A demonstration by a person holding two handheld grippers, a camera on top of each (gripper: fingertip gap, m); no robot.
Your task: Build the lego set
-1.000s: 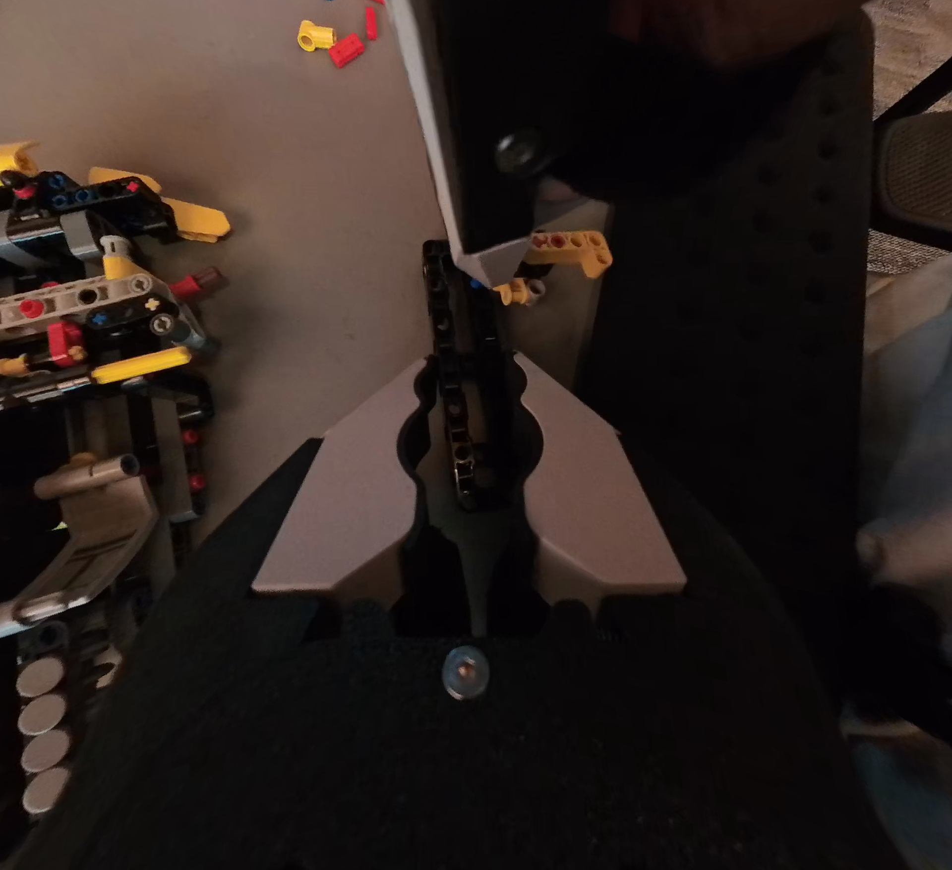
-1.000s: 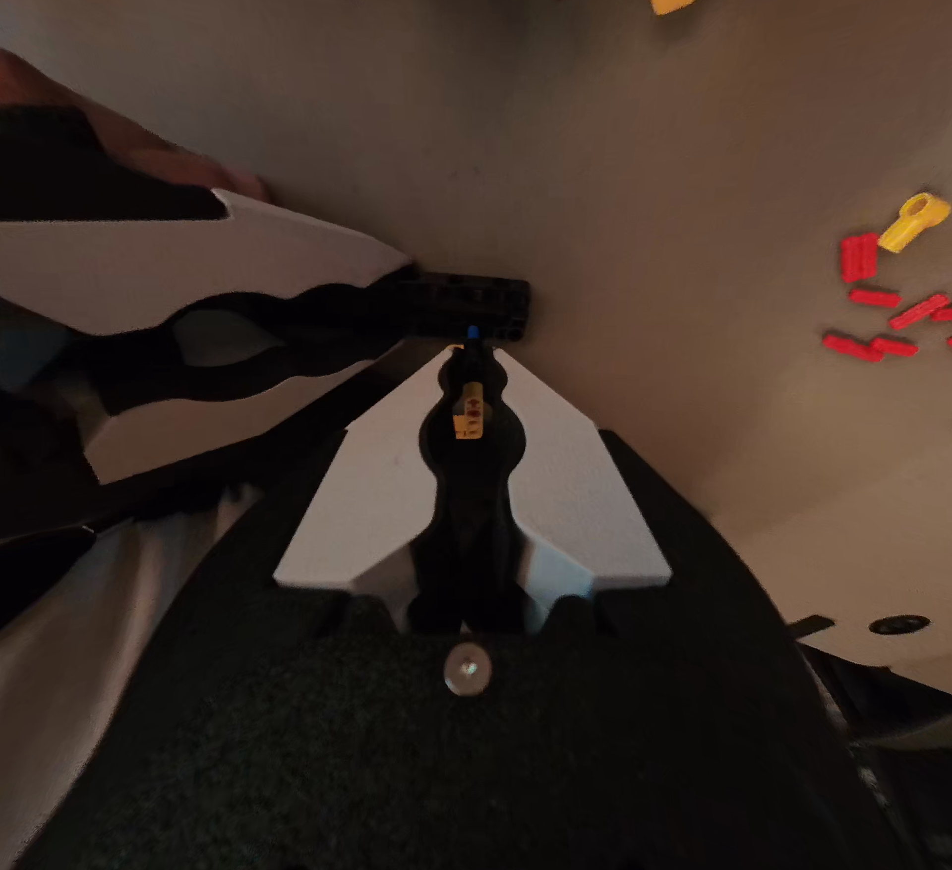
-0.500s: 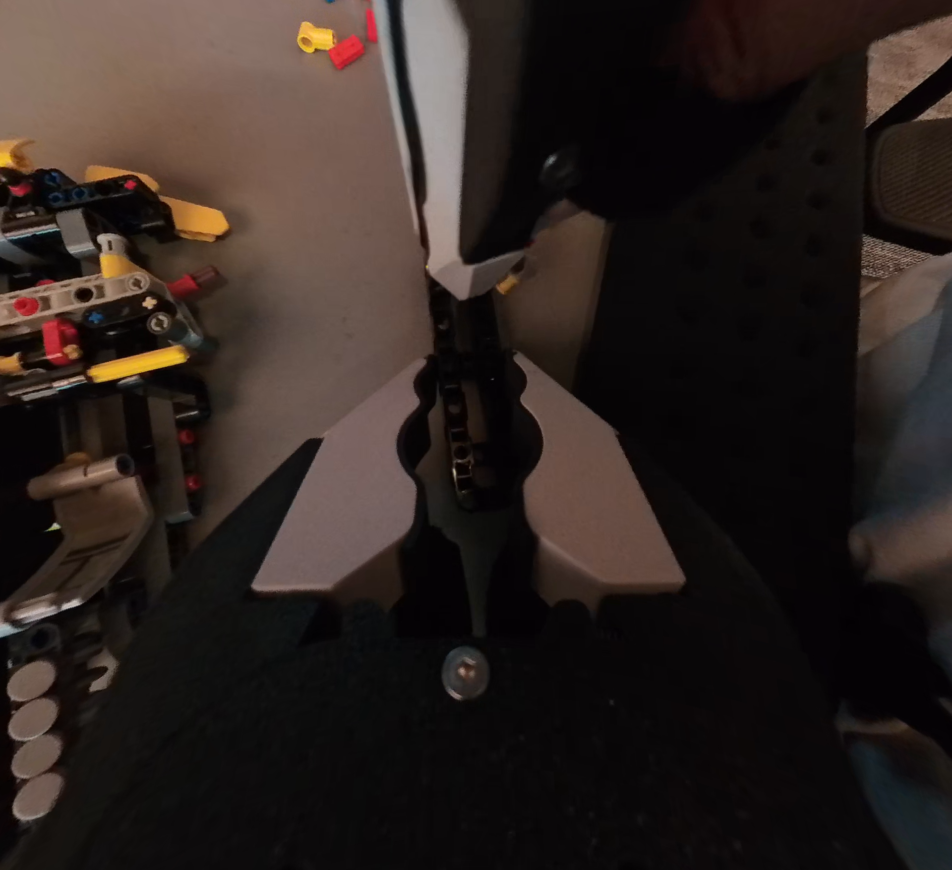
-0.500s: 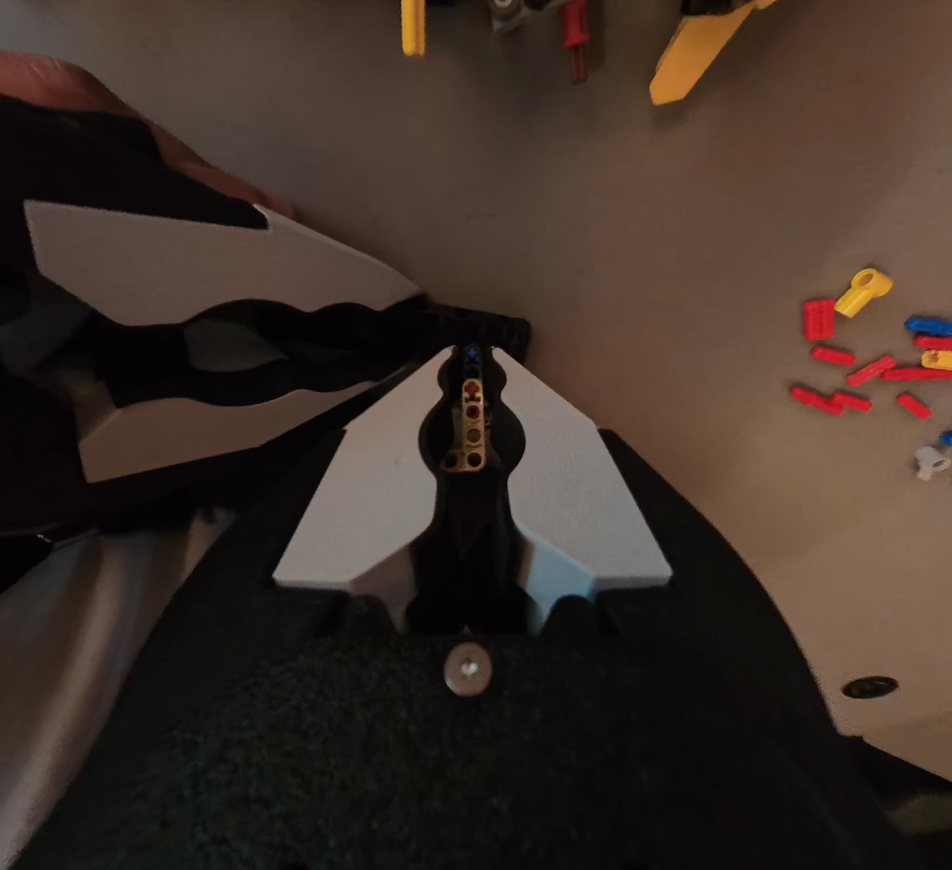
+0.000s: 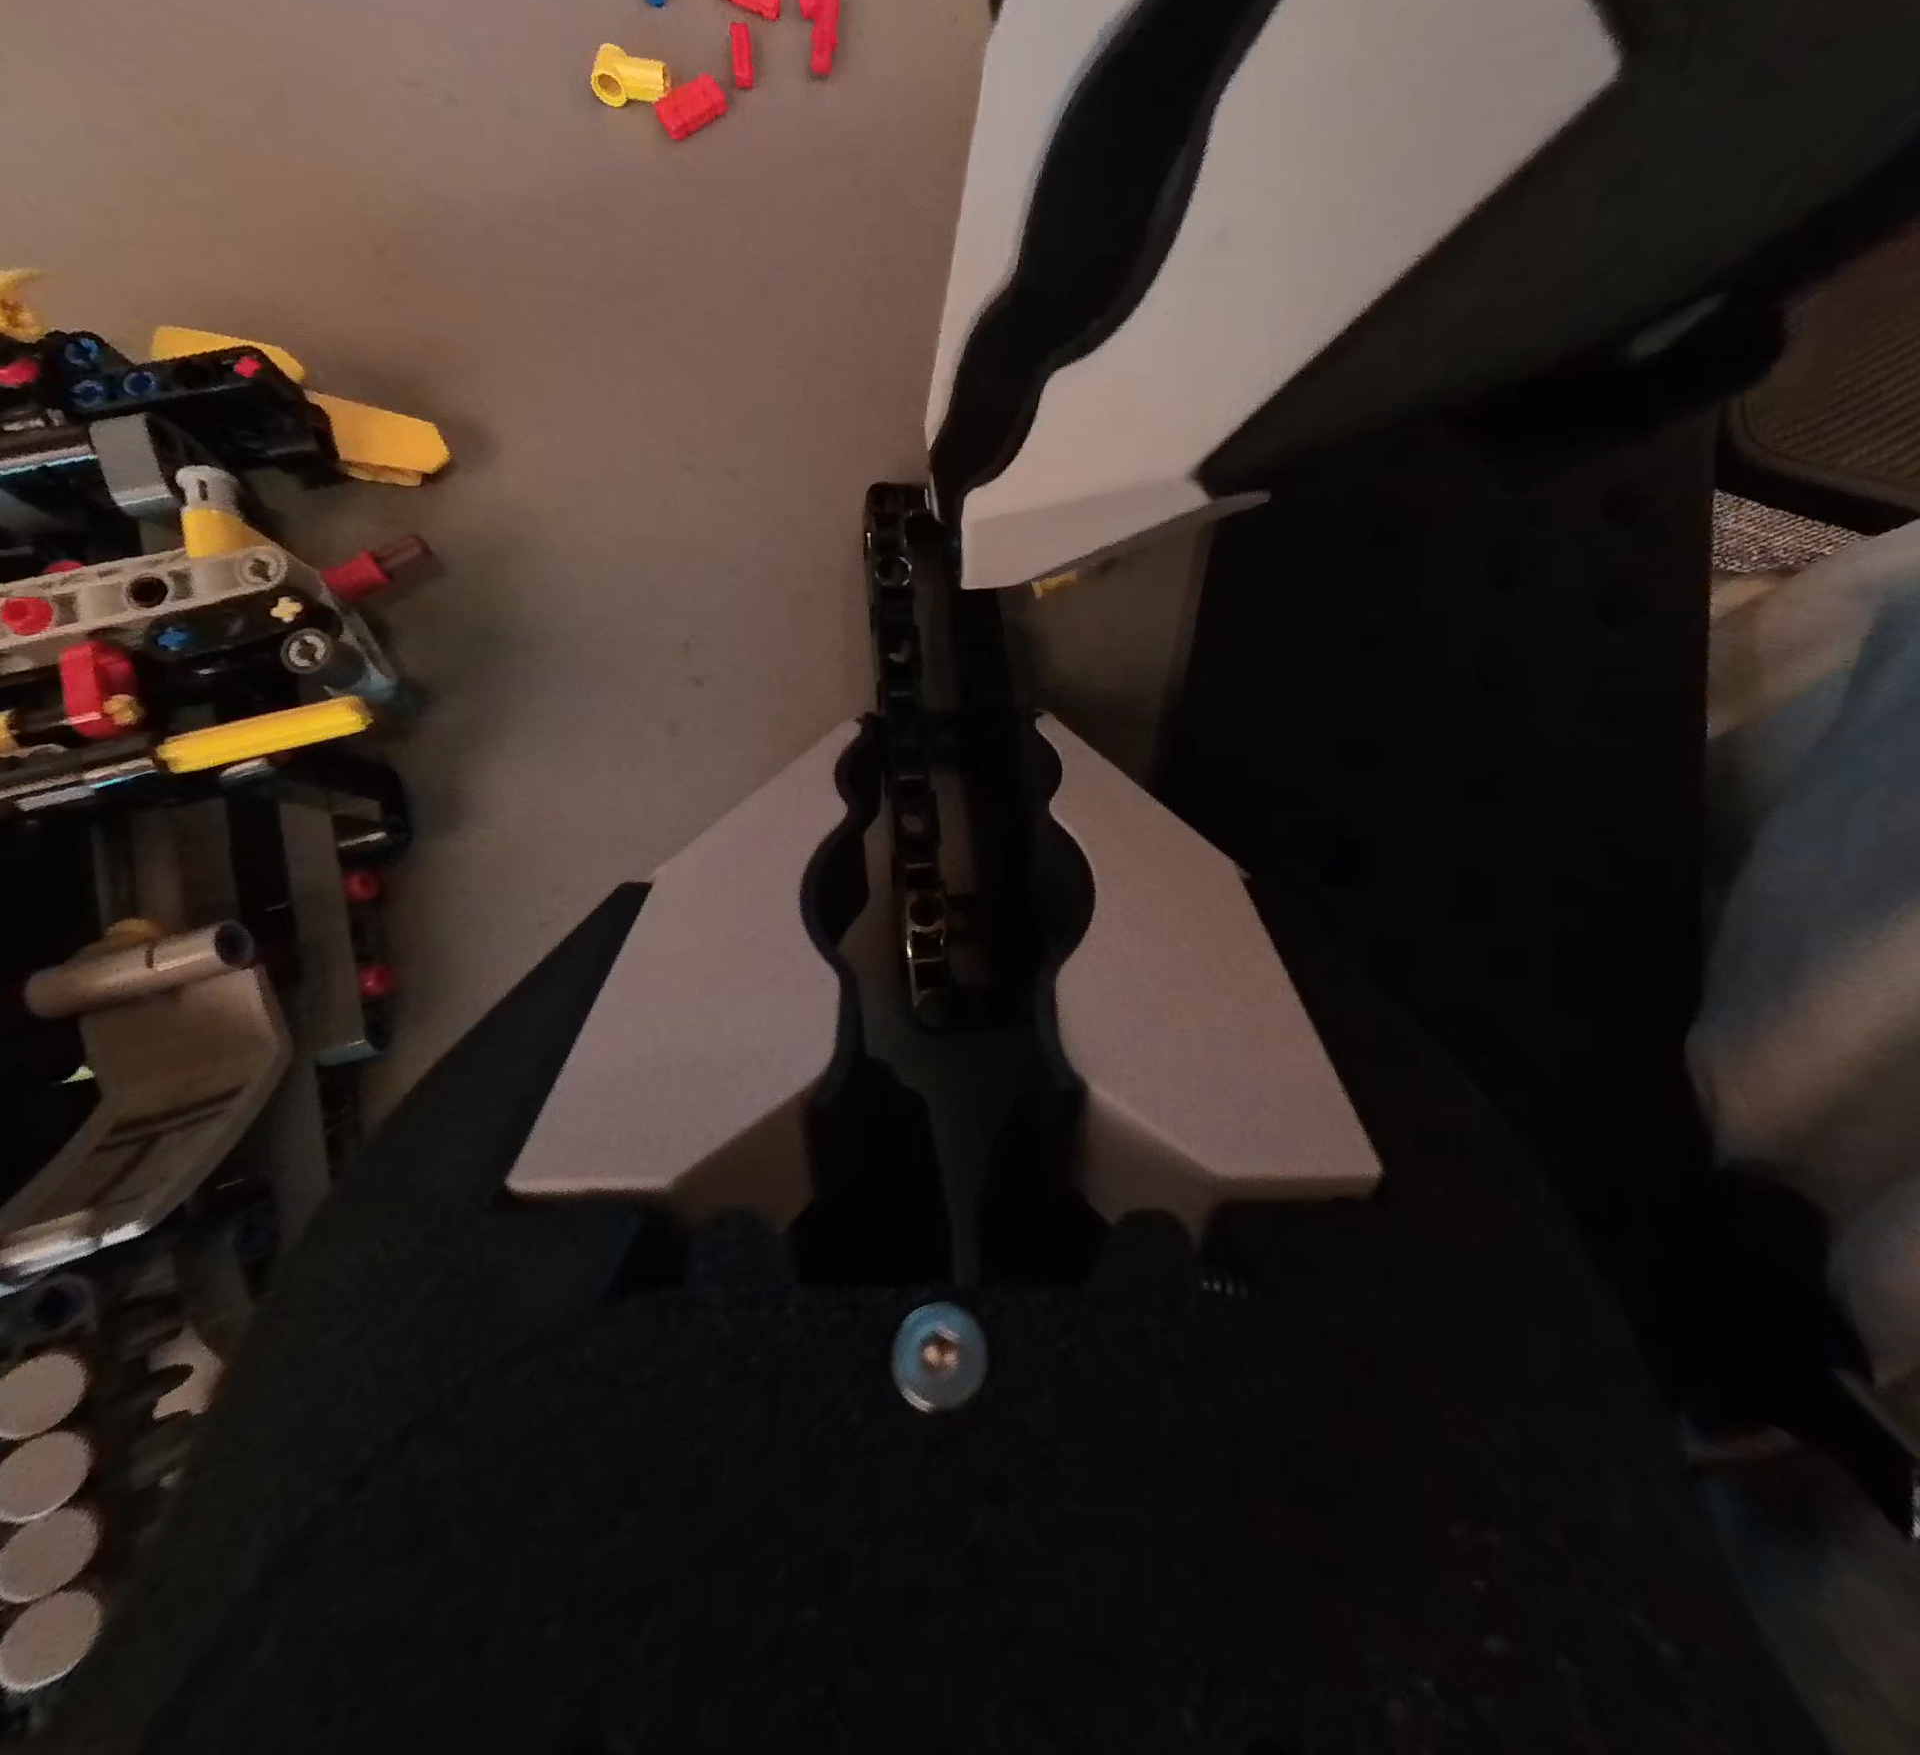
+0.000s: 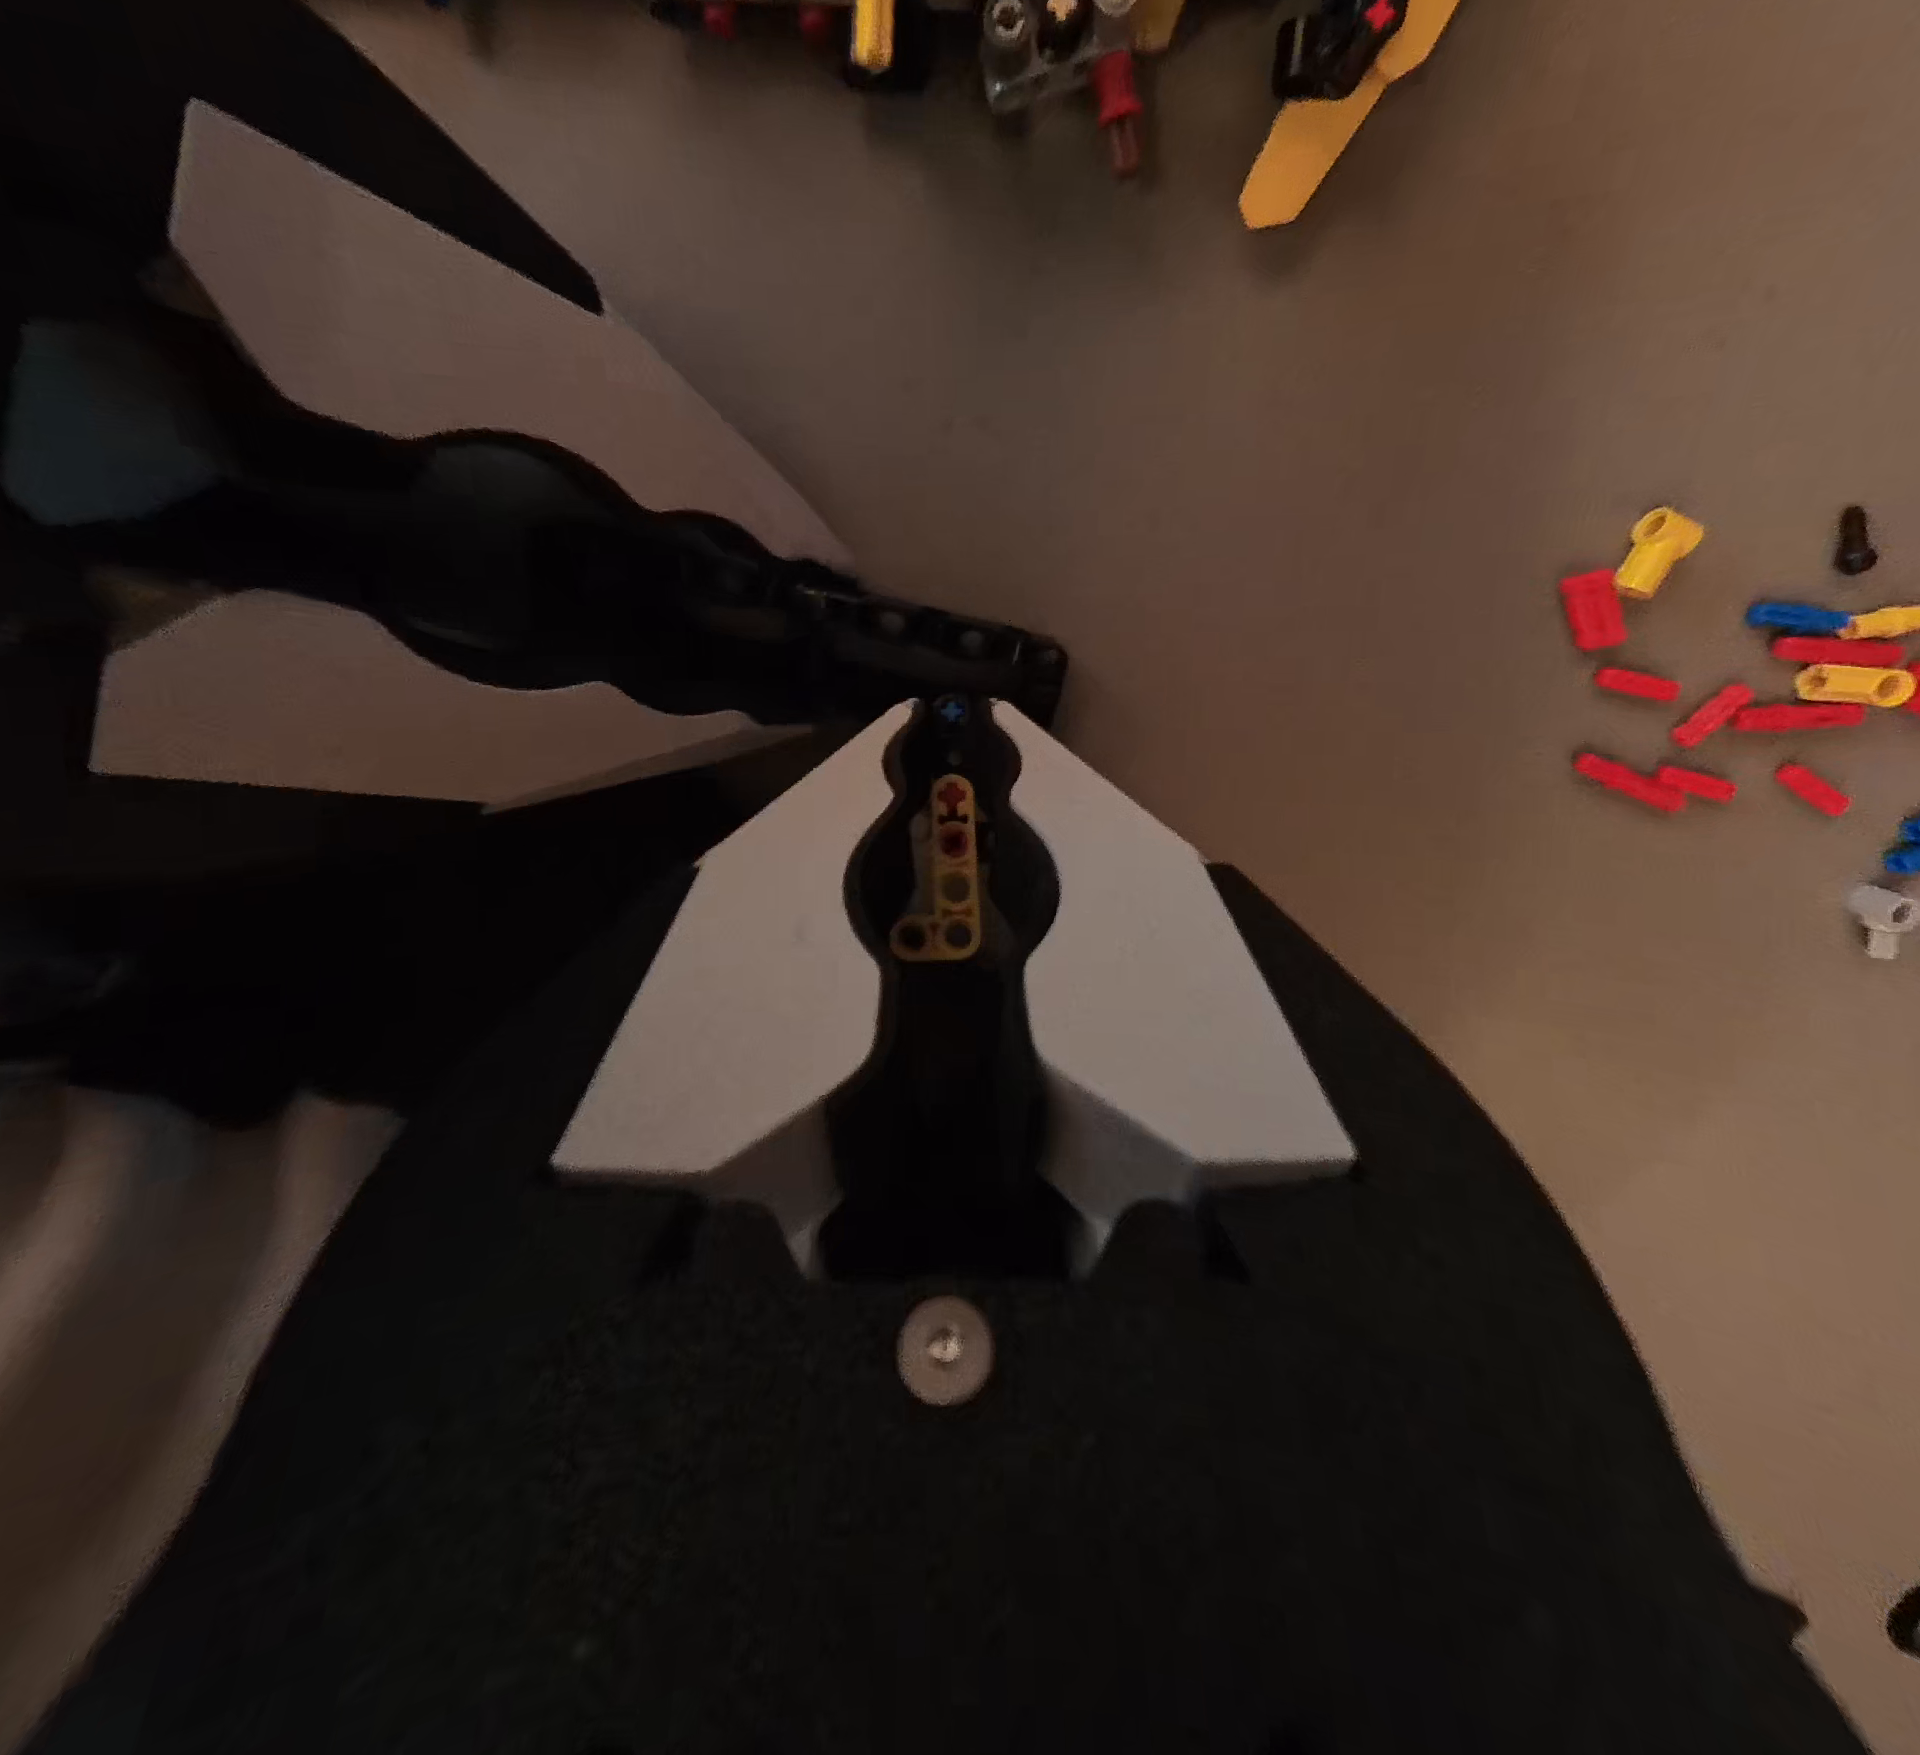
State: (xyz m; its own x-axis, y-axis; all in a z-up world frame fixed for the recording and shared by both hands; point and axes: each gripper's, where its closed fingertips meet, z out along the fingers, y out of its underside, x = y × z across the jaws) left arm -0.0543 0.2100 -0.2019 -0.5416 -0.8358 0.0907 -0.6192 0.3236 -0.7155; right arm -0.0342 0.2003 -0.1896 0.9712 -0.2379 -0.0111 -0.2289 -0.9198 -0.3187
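A dim tan table (image 5: 623, 355) carries a half-built model (image 5: 177, 625) and scattered small pegs (image 6: 1745, 687). The left claw (image 5: 948, 739) is clamped on a black holed beam (image 5: 909, 687) that sticks out past its tips. The right claw (image 6: 951, 718) is clamped on a yellow holed piece (image 6: 945, 874), its tips touching the beam's far end. No readable writing shows anywhere.

Lego model (image 5: 187, 666) cut by edge
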